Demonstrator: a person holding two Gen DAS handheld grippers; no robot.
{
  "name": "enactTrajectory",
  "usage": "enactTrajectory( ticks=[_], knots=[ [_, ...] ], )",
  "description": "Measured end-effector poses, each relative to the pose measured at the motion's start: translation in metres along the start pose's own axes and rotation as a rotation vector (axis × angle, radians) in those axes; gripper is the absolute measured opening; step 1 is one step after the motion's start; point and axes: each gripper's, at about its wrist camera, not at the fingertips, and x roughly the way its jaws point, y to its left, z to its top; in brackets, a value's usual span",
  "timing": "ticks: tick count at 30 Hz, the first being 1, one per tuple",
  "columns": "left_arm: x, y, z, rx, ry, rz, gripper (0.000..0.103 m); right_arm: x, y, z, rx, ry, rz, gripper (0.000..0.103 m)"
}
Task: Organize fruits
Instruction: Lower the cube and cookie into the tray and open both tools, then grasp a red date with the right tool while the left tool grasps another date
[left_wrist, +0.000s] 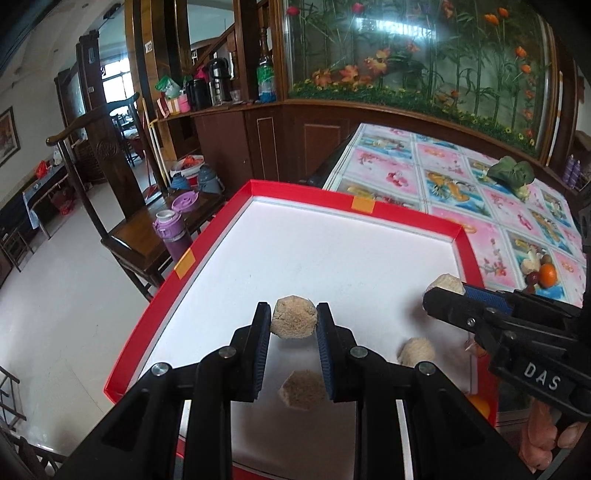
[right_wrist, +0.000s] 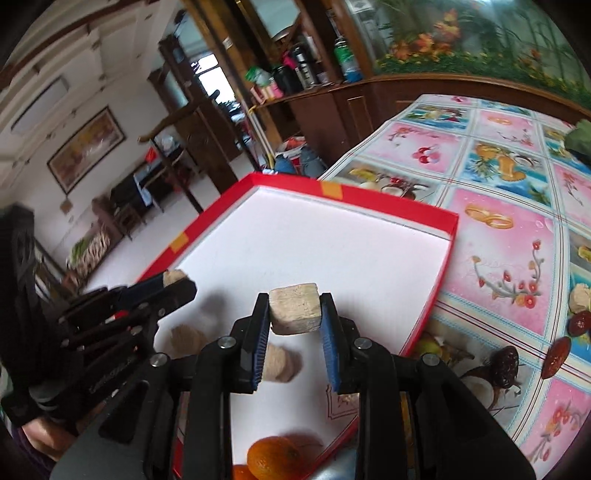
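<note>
A red tray (left_wrist: 192, 254) with a white floor lies on the table. My left gripper (left_wrist: 293, 326) is shut on a tan rough chunk (left_wrist: 293, 317), held above the tray floor. In the right wrist view my right gripper (right_wrist: 294, 314) is shut on a paler beige chunk (right_wrist: 294, 304) over the tray. Each gripper also shows in the other's view: the right gripper (left_wrist: 445, 293) reaches in from the right, the left gripper (right_wrist: 177, 283) from the left. Two more chunks (left_wrist: 303, 389) (left_wrist: 417, 350) rest on the tray floor. Oranges (right_wrist: 273, 458) sit in the tray's near corner.
The table wears a fruit-patterned cloth (right_wrist: 498, 229). On it, right of the tray, lie an orange (left_wrist: 546, 275), red dates (right_wrist: 557, 354) and another chunk (right_wrist: 580, 295). A green leafy bundle (left_wrist: 511, 173) lies further back. A wooden chair (left_wrist: 122, 229) with bottles stands left of the table.
</note>
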Motion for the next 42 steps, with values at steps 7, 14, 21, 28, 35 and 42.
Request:
enactTrajectory(
  ticks=[7,14,21,28,35,42],
  knots=[
    [0.011,-0.004,-0.007,0.003,0.05,0.024,0.034,0.011,-0.002,-0.006,-0.019,0.07,-0.021,0.03],
    [0.002,-0.012,-0.002,0.007,0.051,0.045,0.06,-0.033,-0.017,0.001,-0.013,-0.037,0.006,0.047],
    [-0.02,-0.058,0.005,0.098,0.001,-0.023,0.065,-0.09,-0.088,-0.009,0.055,-0.083,-0.088,0.047],
    [-0.033,-0.117,0.002,0.235,-0.025,-0.138,0.066,-0.102,-0.131,-0.029,0.076,0.029,-0.147,0.047],
    [-0.027,-0.145,0.0,0.305,-0.012,-0.159,0.066,-0.077,-0.126,-0.029,0.046,0.076,-0.232,0.031],
    [-0.025,-0.159,0.003,0.314,0.015,-0.182,0.066,-0.066,-0.129,-0.024,0.025,0.07,-0.314,0.025]
  ],
)
